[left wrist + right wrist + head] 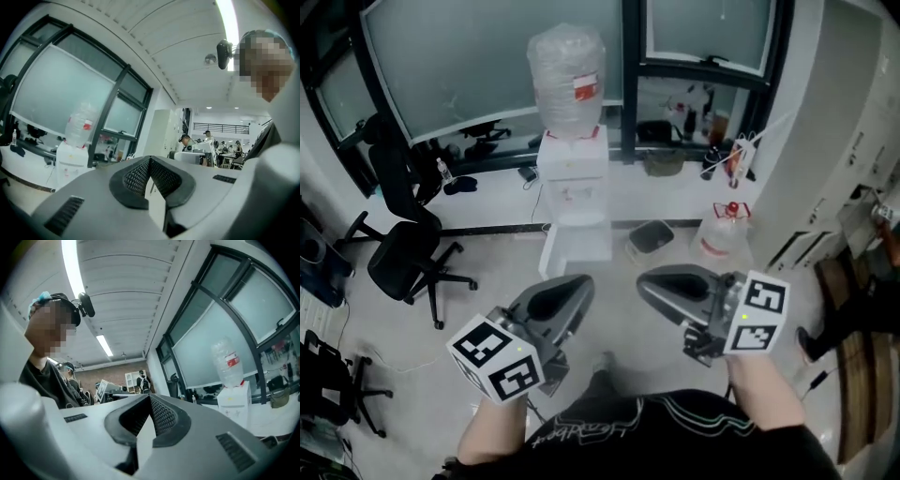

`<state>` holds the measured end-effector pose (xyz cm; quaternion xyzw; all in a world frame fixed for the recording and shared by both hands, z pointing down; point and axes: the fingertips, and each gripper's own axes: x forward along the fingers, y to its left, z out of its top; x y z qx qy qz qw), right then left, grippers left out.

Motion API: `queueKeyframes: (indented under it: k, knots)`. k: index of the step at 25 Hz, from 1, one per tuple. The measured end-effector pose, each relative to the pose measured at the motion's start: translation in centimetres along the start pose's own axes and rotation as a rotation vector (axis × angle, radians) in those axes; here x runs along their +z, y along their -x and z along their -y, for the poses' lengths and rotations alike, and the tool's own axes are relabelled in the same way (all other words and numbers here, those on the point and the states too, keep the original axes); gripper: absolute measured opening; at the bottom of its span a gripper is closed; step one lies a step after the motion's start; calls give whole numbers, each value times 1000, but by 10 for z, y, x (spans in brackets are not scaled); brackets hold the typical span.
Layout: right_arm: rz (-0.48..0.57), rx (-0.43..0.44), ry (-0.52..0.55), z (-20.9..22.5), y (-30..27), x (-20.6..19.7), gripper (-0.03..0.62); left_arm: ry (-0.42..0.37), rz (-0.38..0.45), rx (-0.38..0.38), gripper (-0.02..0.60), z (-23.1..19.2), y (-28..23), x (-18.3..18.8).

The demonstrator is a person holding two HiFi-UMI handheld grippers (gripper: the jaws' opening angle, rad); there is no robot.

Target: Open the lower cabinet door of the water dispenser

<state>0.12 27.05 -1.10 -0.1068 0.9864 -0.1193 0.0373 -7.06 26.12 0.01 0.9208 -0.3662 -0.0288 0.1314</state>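
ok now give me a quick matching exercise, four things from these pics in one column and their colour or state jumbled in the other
Column one:
1. water dispenser
2. office chair
3. jug on the floor
4. left gripper

Column two:
a. shut, with nothing between its jaws
b. clear, with a red cap
c. white, with a bottle upturned on top
d. black

Pairs: 1-c, 2-d, 3-b, 4-a
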Motion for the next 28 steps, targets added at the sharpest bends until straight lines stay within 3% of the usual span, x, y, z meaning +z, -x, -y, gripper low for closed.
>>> queueKeyframes:
  k: [18,28]
  knots:
    - [15,9,101,-38,4,25,12,-94,28,-37,0,50,6,30]
    - [28,-4,105,-48,14,21,12,-97,26,-40,1,63,9,25]
